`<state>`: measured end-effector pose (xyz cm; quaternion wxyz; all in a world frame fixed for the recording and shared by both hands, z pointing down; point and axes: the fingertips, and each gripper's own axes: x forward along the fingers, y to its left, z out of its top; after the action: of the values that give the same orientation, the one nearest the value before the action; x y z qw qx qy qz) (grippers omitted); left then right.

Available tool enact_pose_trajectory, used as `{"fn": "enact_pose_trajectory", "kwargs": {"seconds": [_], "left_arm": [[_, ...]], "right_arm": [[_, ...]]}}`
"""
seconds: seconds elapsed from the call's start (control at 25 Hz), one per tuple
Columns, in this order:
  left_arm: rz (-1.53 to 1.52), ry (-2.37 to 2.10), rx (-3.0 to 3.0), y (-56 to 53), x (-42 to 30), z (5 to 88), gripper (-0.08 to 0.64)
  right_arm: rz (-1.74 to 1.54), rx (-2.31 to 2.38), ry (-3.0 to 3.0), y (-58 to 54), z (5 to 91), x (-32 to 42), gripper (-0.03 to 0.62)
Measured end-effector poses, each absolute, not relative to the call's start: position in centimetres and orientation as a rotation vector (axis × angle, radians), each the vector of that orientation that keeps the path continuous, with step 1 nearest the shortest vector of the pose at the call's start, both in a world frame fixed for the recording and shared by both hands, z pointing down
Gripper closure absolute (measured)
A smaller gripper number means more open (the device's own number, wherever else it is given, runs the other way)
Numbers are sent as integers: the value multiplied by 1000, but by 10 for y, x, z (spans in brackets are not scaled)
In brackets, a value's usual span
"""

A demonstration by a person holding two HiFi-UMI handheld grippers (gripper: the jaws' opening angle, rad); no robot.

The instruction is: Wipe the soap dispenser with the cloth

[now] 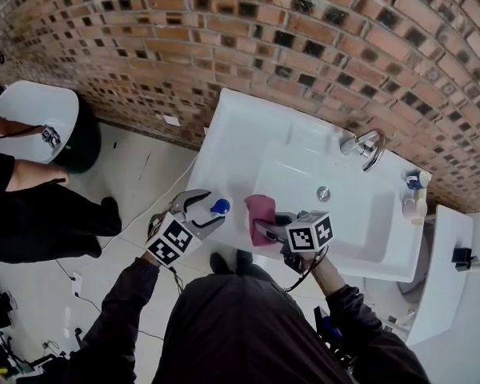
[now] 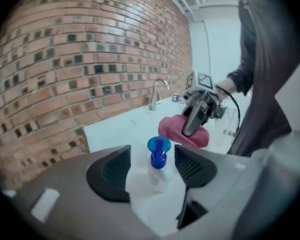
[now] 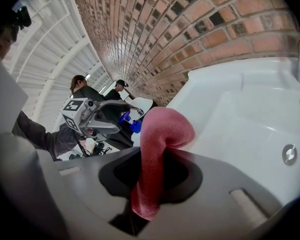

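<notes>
L hand-held gripper open, off soap dispenser (own view only); R hand-held gripper clamps cloth.

light: bright, even | shadows: faint | edges: fisheye bend, black corners in both gripper views | focus: clear blue-pumped plastic soap dispenser slightly blurred

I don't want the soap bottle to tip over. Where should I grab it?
Grab the soap dispenser by its clear body, below the blue pump, coming from the sink's front edge. It stands upright, and the body looks wider than the pump neck.
</notes>
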<state>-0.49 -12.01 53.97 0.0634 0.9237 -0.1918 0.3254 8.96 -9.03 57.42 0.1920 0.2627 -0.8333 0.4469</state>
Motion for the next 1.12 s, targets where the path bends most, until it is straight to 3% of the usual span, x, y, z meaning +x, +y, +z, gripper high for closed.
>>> {"fn": "enact_pose_trajectory", "kwargs": {"seconds": [0.16, 0.4, 0.52, 0.96, 1.12], "left_arm": [[933, -836, 2579, -110, -15, 563, 273], [1079, -817, 2587, -102, 8, 605, 276], [1202, -706, 2677, -110, 14, 609, 333], [1357, 112, 3030, -95, 3, 611, 359], [1334, 186, 3036, -97, 3, 610, 354]], "right_arm": [[1260, 731, -2343, -92, 575, 86, 508], [1261, 726, -2332, -90, 576, 87, 508], [1261, 741, -2324, -88, 574, 94, 508], [1271, 756, -2309, -86, 575, 103, 508], [1247, 728, -2286, -88, 579, 97, 508]]}}
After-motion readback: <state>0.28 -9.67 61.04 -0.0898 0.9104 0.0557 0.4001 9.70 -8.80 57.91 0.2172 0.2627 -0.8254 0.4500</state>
